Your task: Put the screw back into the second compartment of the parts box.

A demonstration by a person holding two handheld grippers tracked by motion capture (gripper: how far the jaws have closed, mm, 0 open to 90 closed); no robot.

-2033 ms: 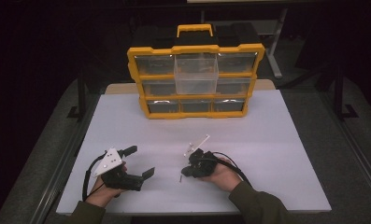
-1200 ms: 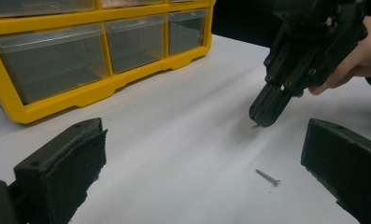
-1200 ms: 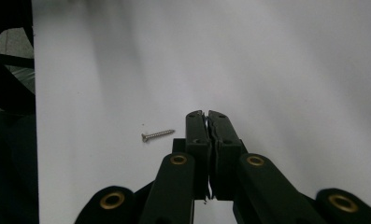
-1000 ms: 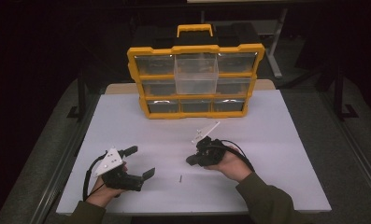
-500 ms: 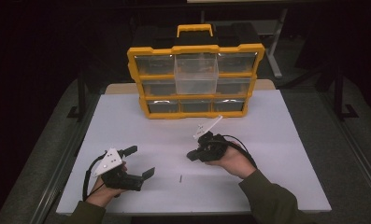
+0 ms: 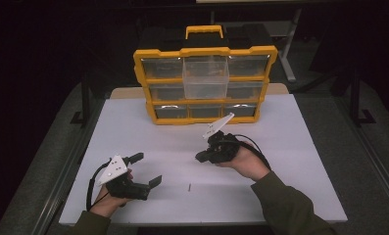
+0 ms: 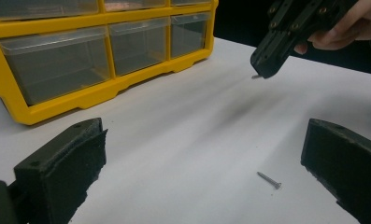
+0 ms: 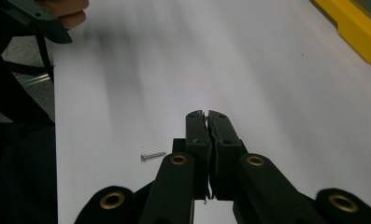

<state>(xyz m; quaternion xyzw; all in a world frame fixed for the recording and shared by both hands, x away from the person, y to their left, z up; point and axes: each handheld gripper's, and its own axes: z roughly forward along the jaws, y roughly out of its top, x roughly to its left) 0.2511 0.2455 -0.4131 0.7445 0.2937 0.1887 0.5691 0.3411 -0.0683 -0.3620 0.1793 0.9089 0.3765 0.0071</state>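
A yellow drawer organizer (image 6: 145,87) stands at the back of the white table, its clear top middle drawer (image 6: 205,76) pulled out toward me. My right gripper (image 6: 200,158) hangs above the table in front of the organizer. Its jaws are shut, and in the left gripper view a small grey screw tip (image 7: 255,76) pokes out of the tips of the right gripper (image 7: 263,70). Another small screw (image 6: 188,187) lies loose on the table between the hands. My left gripper (image 6: 147,169) rests low at the front left, open, with that screw (image 7: 269,180) lying ahead between its jaws.
The white table top (image 6: 300,147) ends close in front of both hands. The organizer's yellow base (image 7: 80,100) stands near the left gripper's far side. Dark floor and metal frame legs (image 6: 84,103) surround the table.
The right hand has lifted its shut gripper off the table and carried it back and to the right, toward the organizer. One screw stays on the table. The left gripper has not moved.
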